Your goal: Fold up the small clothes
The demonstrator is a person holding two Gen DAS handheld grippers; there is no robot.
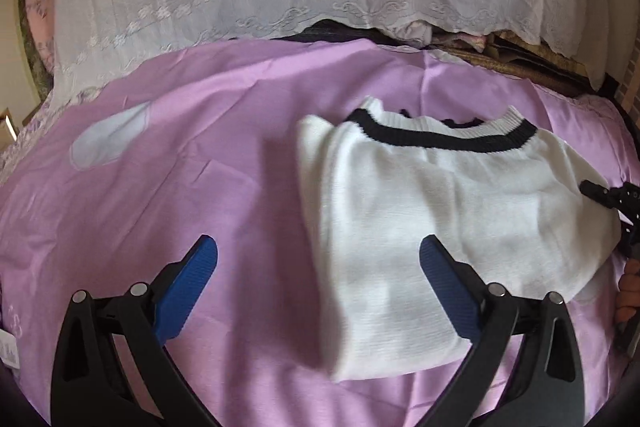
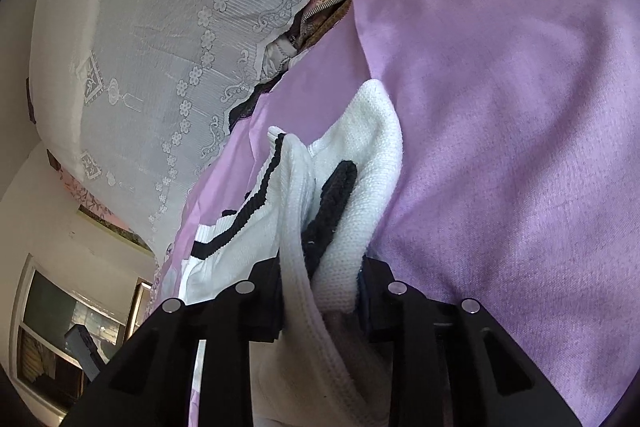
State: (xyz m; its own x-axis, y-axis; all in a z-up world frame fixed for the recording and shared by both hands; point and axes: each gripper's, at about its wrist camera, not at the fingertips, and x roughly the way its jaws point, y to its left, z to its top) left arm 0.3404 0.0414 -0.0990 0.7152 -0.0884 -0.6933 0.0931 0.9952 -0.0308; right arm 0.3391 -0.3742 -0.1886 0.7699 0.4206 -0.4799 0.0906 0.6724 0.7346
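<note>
Left wrist view: a white knit sweater (image 1: 440,211) with a black-trimmed collar (image 1: 440,137) is seen lying partly folded on the purple bedsheet (image 1: 200,147). The left gripper (image 1: 318,281) is held wide open above it, with nothing gripped.

Right wrist view: the right gripper (image 2: 320,291) is clamped on a bunched white edge of the sweater (image 2: 360,163). A side fold is judged to be under way; next, the held edge is to be carried across and released flat.
</note>
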